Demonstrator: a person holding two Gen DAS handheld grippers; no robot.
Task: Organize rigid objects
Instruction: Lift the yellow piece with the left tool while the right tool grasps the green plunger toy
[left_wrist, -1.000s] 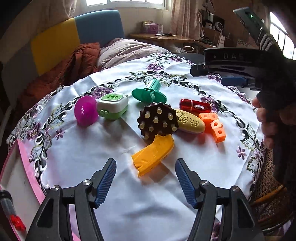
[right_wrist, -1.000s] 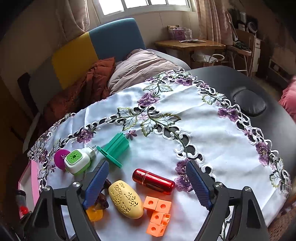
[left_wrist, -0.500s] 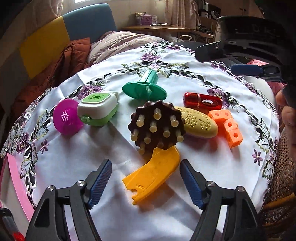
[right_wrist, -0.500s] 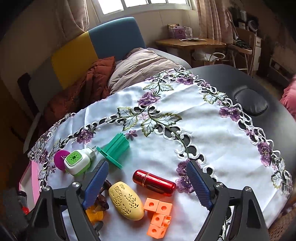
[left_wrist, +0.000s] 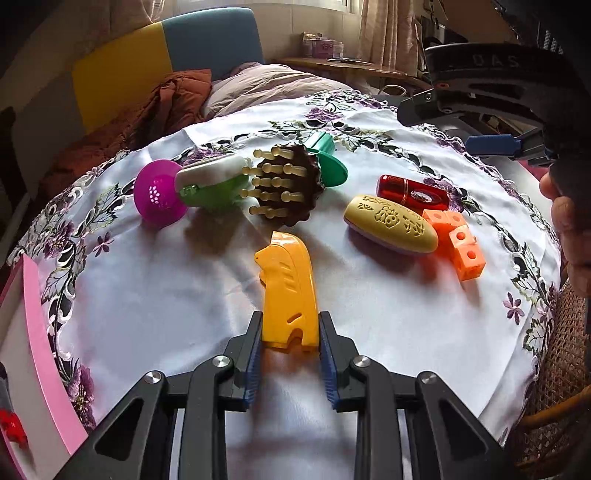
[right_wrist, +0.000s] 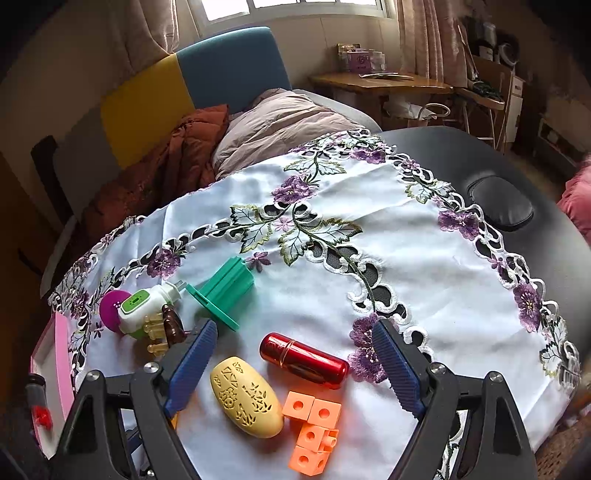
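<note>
My left gripper (left_wrist: 290, 317) is closing its jaws on the near end of a yellow plastic handle (left_wrist: 288, 280), and the blue pads press on both its sides. Just beyond the handle's far tip, a brown brush head (left_wrist: 291, 188) with pale pegs stands tipped on edge. My right gripper (right_wrist: 293, 325) hangs open over a red cylinder (right_wrist: 304, 360), a yellow oval case (right_wrist: 245, 400) and orange linked cubes (right_wrist: 310, 424), holding nothing. A magenta dome (left_wrist: 159, 195), a white-and-green device (left_wrist: 210, 177) and a green flanged piece (left_wrist: 330, 166) lie behind the brush.
A white embroidered cloth (right_wrist: 424, 266) covers the black table (right_wrist: 517, 177). A pink-rimmed tray (left_wrist: 40, 350) sits off the left edge. A person's hand (left_wrist: 569, 221) and a wicker seat (left_wrist: 554, 369) are at the right. A bed with blankets lies beyond.
The left gripper dropped towards the cloth and shut on the yellow handle, which swung to point away. The brown brush head tipped up onto its edge. The right gripper stayed still.
</note>
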